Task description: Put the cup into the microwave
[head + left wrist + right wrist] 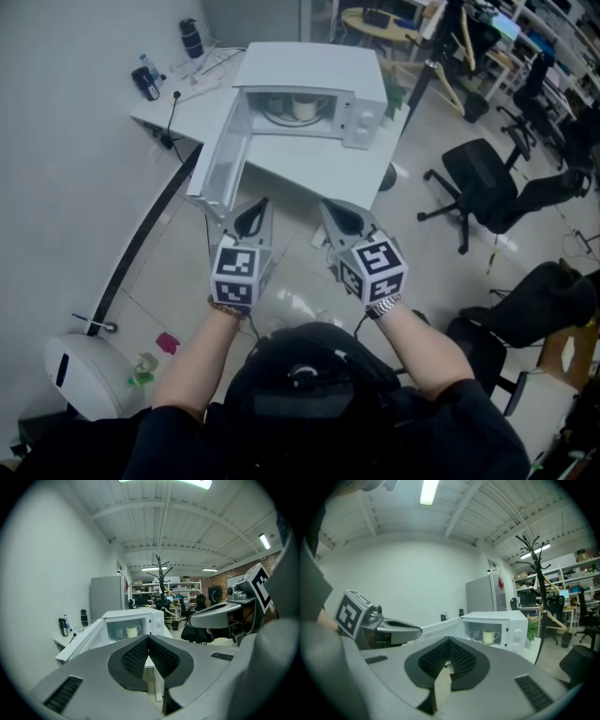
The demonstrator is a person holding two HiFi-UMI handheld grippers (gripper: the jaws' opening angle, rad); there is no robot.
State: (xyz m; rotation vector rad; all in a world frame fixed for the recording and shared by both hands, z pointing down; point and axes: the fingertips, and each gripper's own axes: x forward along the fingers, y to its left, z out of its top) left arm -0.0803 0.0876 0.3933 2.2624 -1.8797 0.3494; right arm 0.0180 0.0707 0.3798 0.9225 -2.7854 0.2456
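Cup, cream ceramic with a handle [302, 110]: head view shows it inside the white box-shaped microwave oven [309, 67], apparently on the turntable, though it is small here. White microwave door [220, 161] hangs open to the left. Oven stands on a white table [309, 171]. Left gripper [262, 206] and right gripper [327, 210] are side by side on the near side, well apart from the table, tips pointing toward the oven.

Left gripper view: ribbed black pads [159, 656] meet, nothing between them. Cup [132, 631] is upright in the oven cavity [140, 627], handle to the right.

Right gripper view: jaws closed on themselves, empty. Cup [489, 636] is seen in the cavity; left gripper [410, 630] lies to the left.
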